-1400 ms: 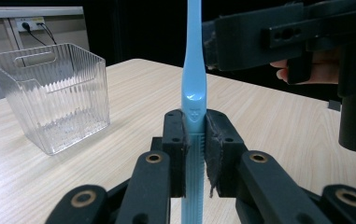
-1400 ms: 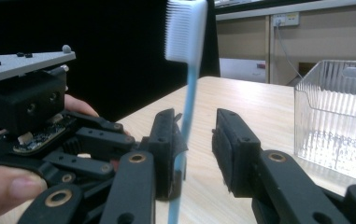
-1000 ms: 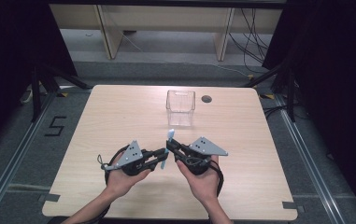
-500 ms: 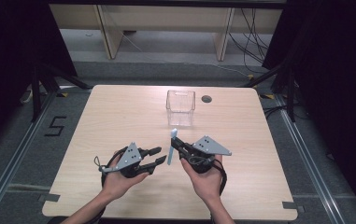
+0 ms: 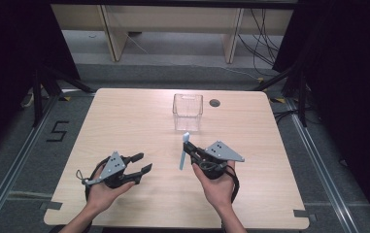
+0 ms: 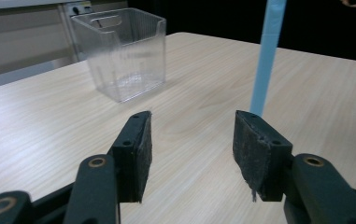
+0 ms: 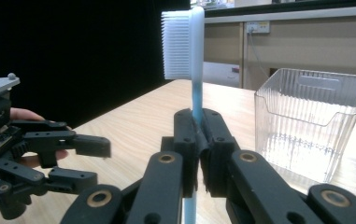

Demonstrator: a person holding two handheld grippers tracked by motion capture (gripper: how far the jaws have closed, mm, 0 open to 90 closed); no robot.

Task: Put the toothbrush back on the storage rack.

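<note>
A light blue toothbrush (image 5: 184, 150) with white bristles (image 7: 175, 44) stands upright in my right gripper (image 5: 190, 154), whose jaws are shut on its handle (image 7: 195, 100). My left gripper (image 5: 142, 163) rests low over the table to the left, apart from the brush. Its jaws have just been opening and nothing is between its pads (image 6: 138, 149). In the left gripper view the blue handle (image 6: 268, 51) rises beyond the right pad. A clear plastic box (image 5: 188, 112) stands upright behind both grippers, with nothing in it.
The wooden table (image 5: 124, 121) has a round cable hole (image 5: 215, 103) right of the box. Dark drapes flank the table, and a shelf unit (image 5: 173, 24) with cables stands behind it. A "5" is marked on the floor (image 5: 56, 131) at left.
My left gripper has drawn away leftward from the toothbrush and its jaws have opened. The right gripper has kept the brush upright in nearly the same place.
</note>
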